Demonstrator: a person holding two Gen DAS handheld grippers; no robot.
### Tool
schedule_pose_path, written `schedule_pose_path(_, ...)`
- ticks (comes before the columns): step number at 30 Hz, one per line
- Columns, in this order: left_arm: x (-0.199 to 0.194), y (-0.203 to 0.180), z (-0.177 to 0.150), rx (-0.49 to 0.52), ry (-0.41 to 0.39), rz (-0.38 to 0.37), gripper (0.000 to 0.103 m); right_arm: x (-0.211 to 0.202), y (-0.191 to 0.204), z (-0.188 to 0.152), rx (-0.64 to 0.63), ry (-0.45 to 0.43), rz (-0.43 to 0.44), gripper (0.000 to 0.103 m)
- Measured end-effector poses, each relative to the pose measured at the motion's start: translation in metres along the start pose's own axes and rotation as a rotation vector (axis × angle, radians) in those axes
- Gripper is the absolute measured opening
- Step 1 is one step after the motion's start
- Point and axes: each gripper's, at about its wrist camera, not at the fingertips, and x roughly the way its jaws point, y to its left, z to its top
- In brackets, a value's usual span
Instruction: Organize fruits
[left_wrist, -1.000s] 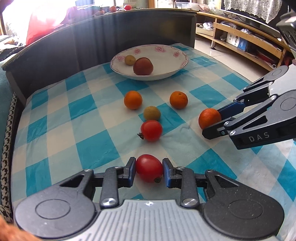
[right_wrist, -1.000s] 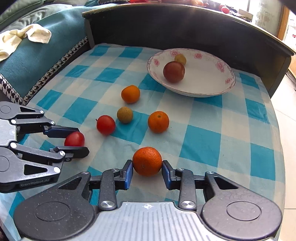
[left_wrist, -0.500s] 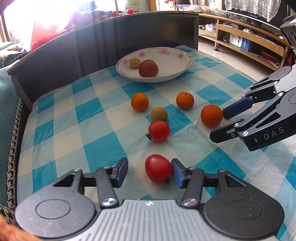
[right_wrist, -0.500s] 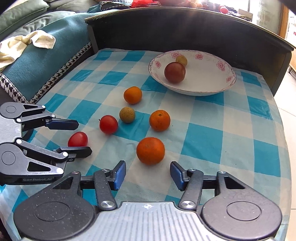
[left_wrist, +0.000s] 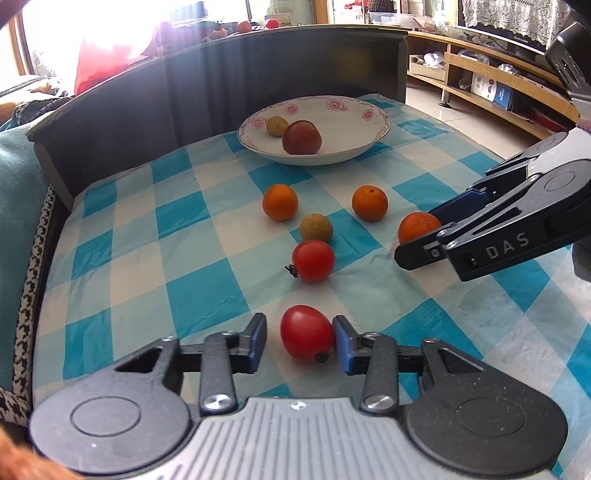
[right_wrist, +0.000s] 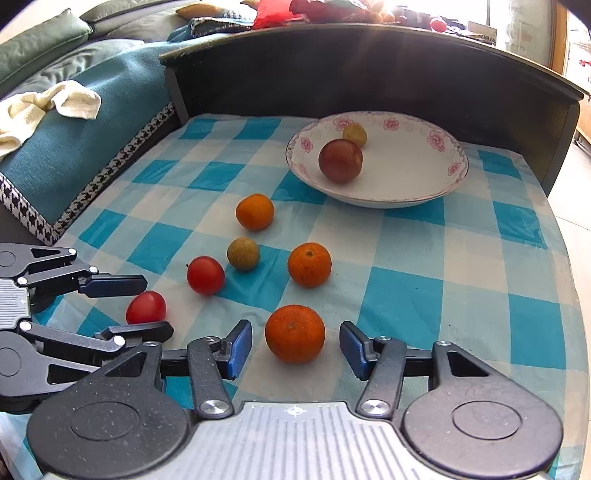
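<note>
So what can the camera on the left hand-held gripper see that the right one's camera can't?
Only the left view shows wooden shelves along the room's far side. Only the right view shows a cream cloth on a teal cushion. Both show the flowered bowl holding two fruits, plus three oranges, two tomatoes and a small brownish fruit on the checked cloth.

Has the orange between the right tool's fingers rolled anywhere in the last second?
No. The orange stays on the same white tablecloth square, beside the same blue one; the right gripper's jaws just opened off it.
</note>
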Motion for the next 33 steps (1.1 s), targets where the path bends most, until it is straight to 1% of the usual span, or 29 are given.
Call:
schedule_pose_path(1, 0.000, -0.001, 0.001, 0.000, 0.007, -0.008, 0.041, 0.000, 0.001, 0.000, -0.004, -0.004, -0.004, 0.047)
schedule_pose_path(2, 0.000, -0.002, 0.003, -0.001, 0.013, -0.003, 0.040, 0.000, 0.002, 0.000, -0.014, 0.001, -0.009, 0.036)
schedule_pose_path(3, 0.000, -0.003, 0.004, 0.000, 0.018, 0.000, 0.040, 0.000, 0.002, 0.000, -0.023, 0.002, -0.019, 0.028)
schedule_pose_path(5, 0.000, -0.003, 0.005, -0.004, 0.026, -0.001, 0.039, -0.001, 0.002, 0.001, -0.019, 0.006, -0.019, 0.028)
schedule_pose_path(8, -0.001, -0.002, 0.007, -0.013, 0.030, -0.002, 0.039, -0.003, 0.003, 0.000, -0.036, 0.004, -0.041, 0.027)
schedule_pose_path(12, -0.009, -0.003, 0.016, -0.018, 0.003, -0.013, 0.039, -0.009, 0.000, 0.001, -0.024, -0.010, -0.037, 0.027)
schedule_pose_path(20, -0.005, -0.004, 0.060, -0.019, -0.064, 0.007, 0.039, -0.024, -0.005, 0.018, 0.003, -0.074, -0.035, 0.027)
schedule_pose_path(27, 0.010, -0.004, 0.095, -0.036, -0.093, 0.025, 0.039, -0.028, -0.018, 0.042, 0.044, -0.128, -0.051, 0.027)
schedule_pose_path(33, 0.026, 0.002, 0.116, -0.049, -0.102, 0.036, 0.039, -0.027, -0.028, 0.061, 0.079, -0.156, -0.066, 0.027)
